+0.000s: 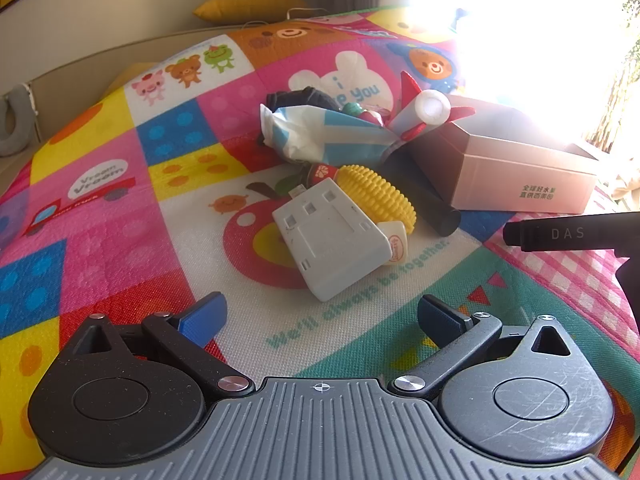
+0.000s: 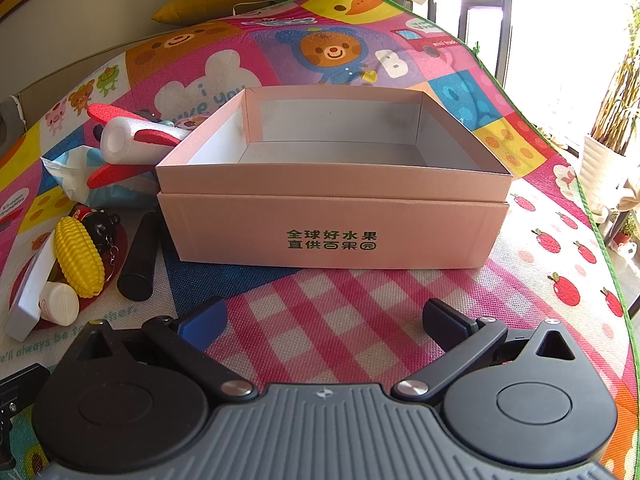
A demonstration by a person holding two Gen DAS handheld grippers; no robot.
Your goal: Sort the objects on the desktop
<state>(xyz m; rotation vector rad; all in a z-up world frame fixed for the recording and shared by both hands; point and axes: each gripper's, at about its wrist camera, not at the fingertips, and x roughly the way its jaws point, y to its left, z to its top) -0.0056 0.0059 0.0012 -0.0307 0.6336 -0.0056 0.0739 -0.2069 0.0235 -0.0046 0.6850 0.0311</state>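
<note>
A pile of small objects lies on the colourful mat: a white power adapter [image 1: 332, 236], a yellow toy corn [image 1: 376, 194], a black cylinder [image 1: 432, 210], a blue-and-white tissue pack [image 1: 316, 132] and a foam toy plane [image 1: 424, 110]. My left gripper [image 1: 322, 316] is open and empty, just short of the adapter. An open pink cardboard box [image 2: 332, 216] stands in front of my right gripper [image 2: 326, 320], which is open and empty. The box interior looks empty. The corn [image 2: 78, 256] and black cylinder [image 2: 140, 260] lie left of the box.
A small white bottle [image 2: 60, 304] and a black keychain figure [image 2: 96, 222] lie by the corn. A yellow pillow [image 2: 208, 4] sits at the back. The mat edge [image 2: 592, 216] drops off at right. The other gripper's black handle [image 1: 568, 234] shows at right.
</note>
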